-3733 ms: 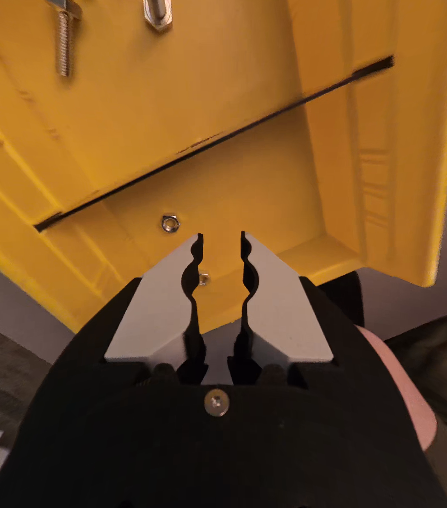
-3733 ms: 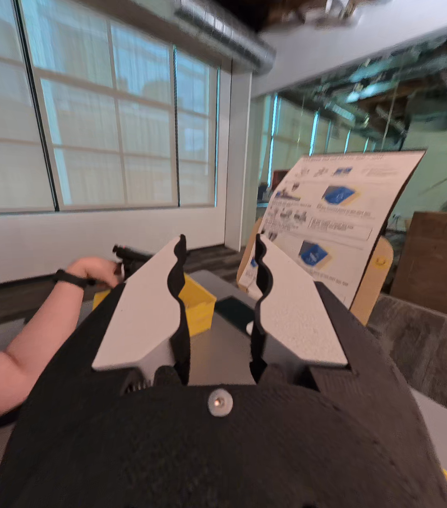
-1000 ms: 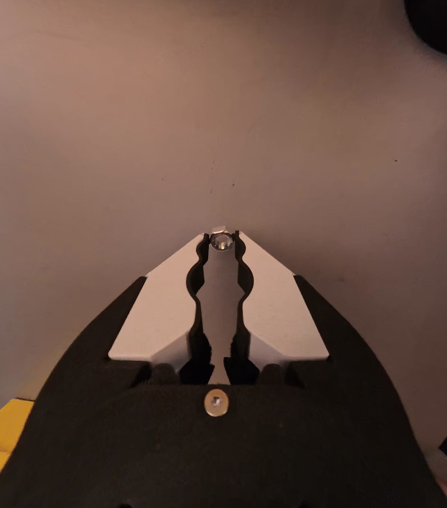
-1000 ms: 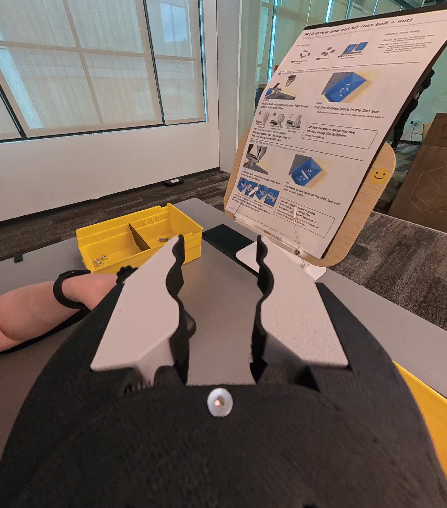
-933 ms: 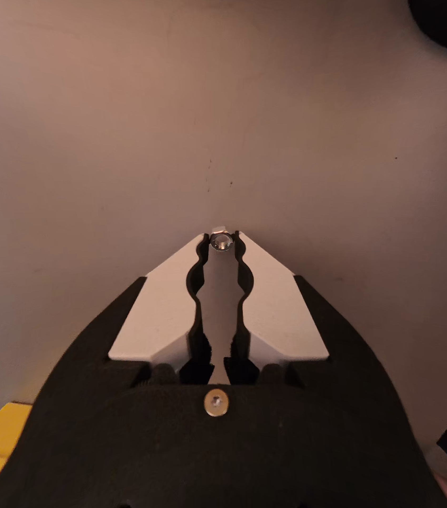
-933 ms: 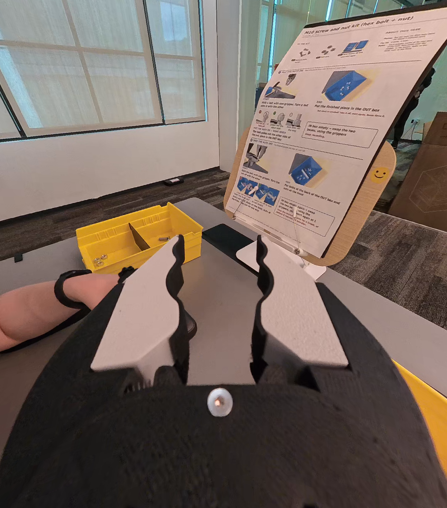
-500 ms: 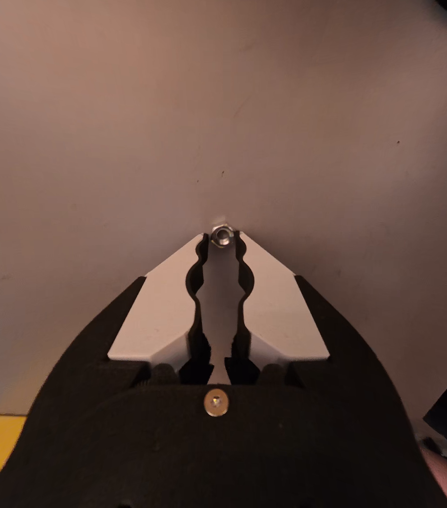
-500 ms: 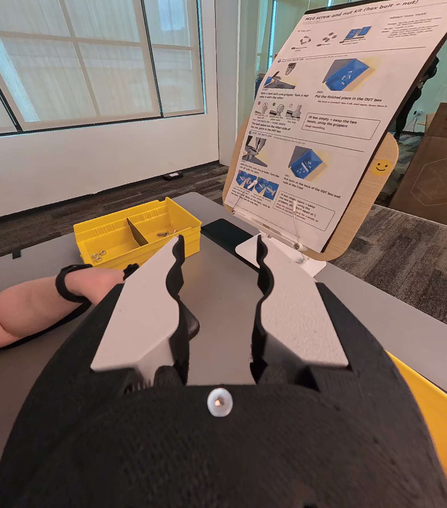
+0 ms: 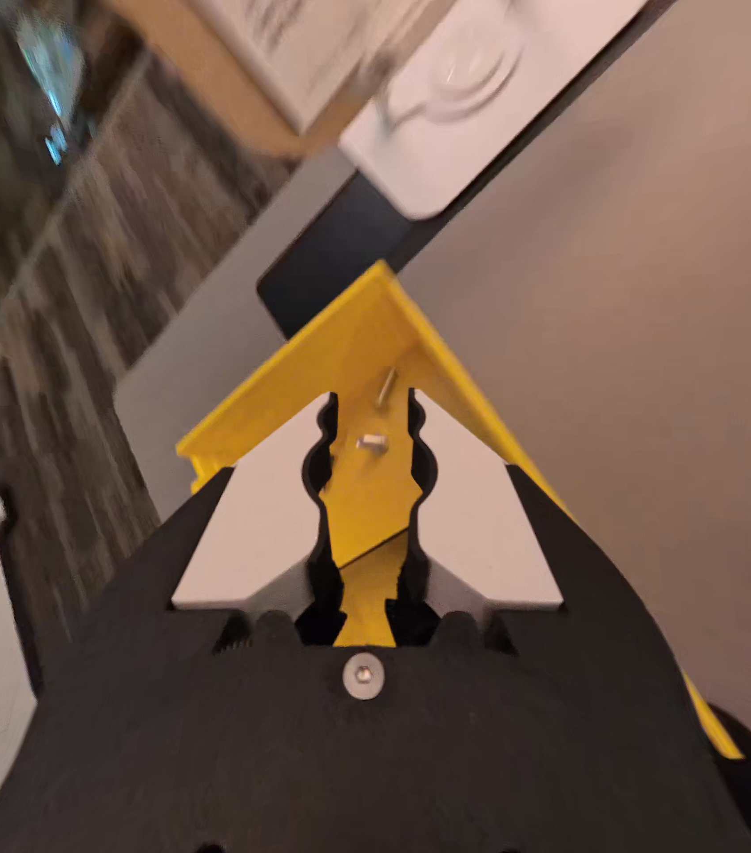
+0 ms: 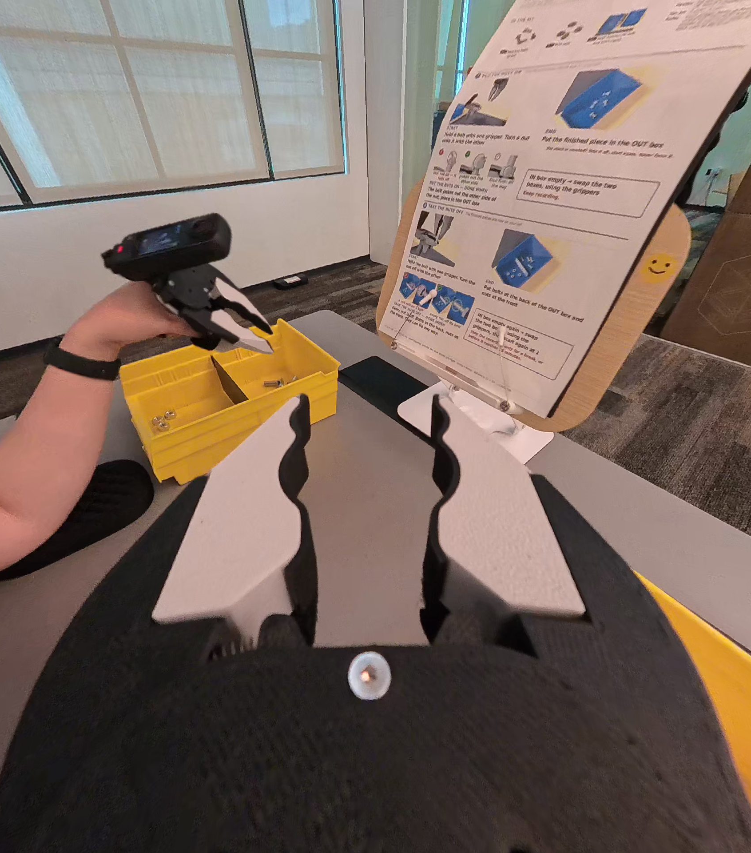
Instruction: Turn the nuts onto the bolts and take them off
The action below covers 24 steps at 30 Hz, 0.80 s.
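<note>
Your left tool hung with its fingers apart and empty over the back compartment of the yellow bin, where bolts lay loose. Three nuts sat in the front compartment. Your right tool was also apart and empty, low over the grey worktop, well short of the bin.

A grey bench carries a yellow divided bin at its far left, a flat black pad just beside the bin, and the white base of an instruction board's stand. A second yellow bin's edge shows at the near right. A person's forearm rests on the bench's left side.
</note>
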{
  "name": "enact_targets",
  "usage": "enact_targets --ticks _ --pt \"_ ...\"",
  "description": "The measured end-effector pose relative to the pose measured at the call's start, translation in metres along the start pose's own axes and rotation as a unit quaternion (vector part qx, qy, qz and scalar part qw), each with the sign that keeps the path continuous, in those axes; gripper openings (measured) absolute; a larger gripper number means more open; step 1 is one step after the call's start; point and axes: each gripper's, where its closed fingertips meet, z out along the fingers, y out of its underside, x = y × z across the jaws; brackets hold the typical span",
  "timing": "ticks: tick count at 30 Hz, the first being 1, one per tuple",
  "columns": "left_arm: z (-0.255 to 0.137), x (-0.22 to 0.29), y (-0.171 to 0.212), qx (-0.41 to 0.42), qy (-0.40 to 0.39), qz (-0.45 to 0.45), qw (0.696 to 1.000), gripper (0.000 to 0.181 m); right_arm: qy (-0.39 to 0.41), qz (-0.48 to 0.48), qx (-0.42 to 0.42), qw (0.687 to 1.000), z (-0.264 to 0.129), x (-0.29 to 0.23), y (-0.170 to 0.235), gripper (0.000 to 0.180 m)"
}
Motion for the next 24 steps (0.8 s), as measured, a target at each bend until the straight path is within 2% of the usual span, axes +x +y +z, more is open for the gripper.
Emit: enact_targets --ticks 1,6,9,15,19,24 --pt "0.01 -0.011 0.018 -0.028 0.002 -0.026 0.999 0.031 0.0 -0.001 -0.005 1.0 0.003 0.0 0.002 0.051" --pt "0.054 -0.033 0.072 -0.113 0.017 -0.09 0.989 0.025 0.003 -0.008 -0.033 0.999 0.015 -0.001 0.014 0.052" --pt "0.068 -0.026 0.078 -0.121 0.047 -0.109 0.986 0.019 0.008 -0.014 -0.049 0.999 0.021 0.0 0.02 0.052" --pt "0.083 -0.014 0.085 -0.146 0.079 -0.118 0.979 0.022 0.008 -0.018 -0.069 0.997 0.03 0.0 0.029 0.053" --pt "0.094 -0.016 0.096 -0.18 0.063 -0.118 0.975 0.022 0.007 -0.023 -0.083 0.996 0.033 0.001 0.035 0.053" --pt "0.104 -0.009 0.102 -0.191 0.079 -0.121 0.971 0.022 0.008 -0.027 -0.09 0.996 0.035 0.0 0.038 0.053"
